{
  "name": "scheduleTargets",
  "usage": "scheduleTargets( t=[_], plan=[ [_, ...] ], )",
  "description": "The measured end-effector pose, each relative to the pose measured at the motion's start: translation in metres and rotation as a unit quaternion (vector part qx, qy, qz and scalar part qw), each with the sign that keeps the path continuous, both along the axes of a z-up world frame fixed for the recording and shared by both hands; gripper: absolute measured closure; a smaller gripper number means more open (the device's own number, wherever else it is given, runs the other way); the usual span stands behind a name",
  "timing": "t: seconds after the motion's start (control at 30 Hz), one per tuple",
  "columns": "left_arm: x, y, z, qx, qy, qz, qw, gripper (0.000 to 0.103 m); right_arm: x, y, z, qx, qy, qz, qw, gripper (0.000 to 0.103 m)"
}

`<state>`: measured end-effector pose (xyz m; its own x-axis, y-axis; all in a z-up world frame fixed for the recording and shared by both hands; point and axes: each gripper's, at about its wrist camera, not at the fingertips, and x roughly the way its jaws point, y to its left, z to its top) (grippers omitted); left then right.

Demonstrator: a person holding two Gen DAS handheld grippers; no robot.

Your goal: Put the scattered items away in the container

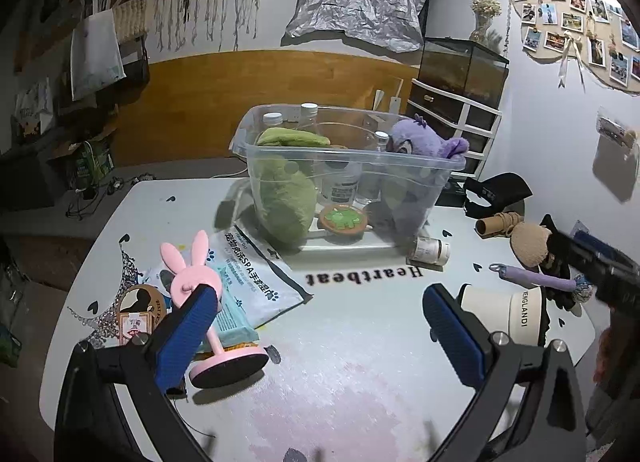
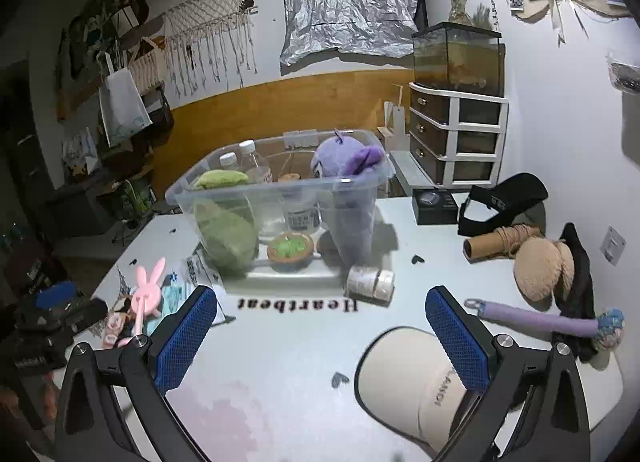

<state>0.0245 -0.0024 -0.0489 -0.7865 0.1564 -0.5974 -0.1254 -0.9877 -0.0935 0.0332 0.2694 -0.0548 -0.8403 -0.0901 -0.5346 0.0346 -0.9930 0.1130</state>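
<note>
Table (image 2: 280,342) carrying scattered items, waiting for tidying. Clear container (image 1: 440,165) sitting mid-table, already holding plush toys and bottles. Cream cap (image 2: 404,378) lying beside right claw (image 2: 322,342), likely next. Left claw (image 1: 320,338) hovering near pink rabbit stand (image 1: 200,302). Both claws spread wide, gripping nothing.

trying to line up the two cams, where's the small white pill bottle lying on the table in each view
Left wrist view: the pill bottle lies on its side right of centre, just off the clear bin's near right corner.
Right wrist view: the pill bottle lies at centre, in front of the clear bin, below the purple plush.
Shared landmark: the "Heartbeat" lettering printed on the table, beside the bottle in both views.
</note>
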Motion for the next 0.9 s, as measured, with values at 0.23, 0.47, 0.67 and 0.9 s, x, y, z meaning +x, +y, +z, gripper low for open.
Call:
scheduleTargets(
  t=[0.23,0.47,0.67,0.9],
  plan=[
    [0.009,0.005,0.002,-0.004,0.003,0.007,1.0000,0.000,0.019,-0.002,-0.001,0.020,0.012,0.003,1.000,0.000],
    [0.014,0.009,0.001,-0.009,0.003,0.007,0.9999,0.000,0.024,0.004,-0.003,0.017,0.011,-0.005,1.000,0.000],
    [0.014,0.011,0.001,-0.010,0.003,0.006,0.9999,0.000,0.026,0.005,-0.004,0.025,0.012,-0.007,1.000,0.000],
    [0.014,0.012,0.001,-0.010,0.004,0.009,0.9999,0.000,0.022,0.007,-0.006,0.018,0.002,-0.005,1.000,0.000]
  ],
)
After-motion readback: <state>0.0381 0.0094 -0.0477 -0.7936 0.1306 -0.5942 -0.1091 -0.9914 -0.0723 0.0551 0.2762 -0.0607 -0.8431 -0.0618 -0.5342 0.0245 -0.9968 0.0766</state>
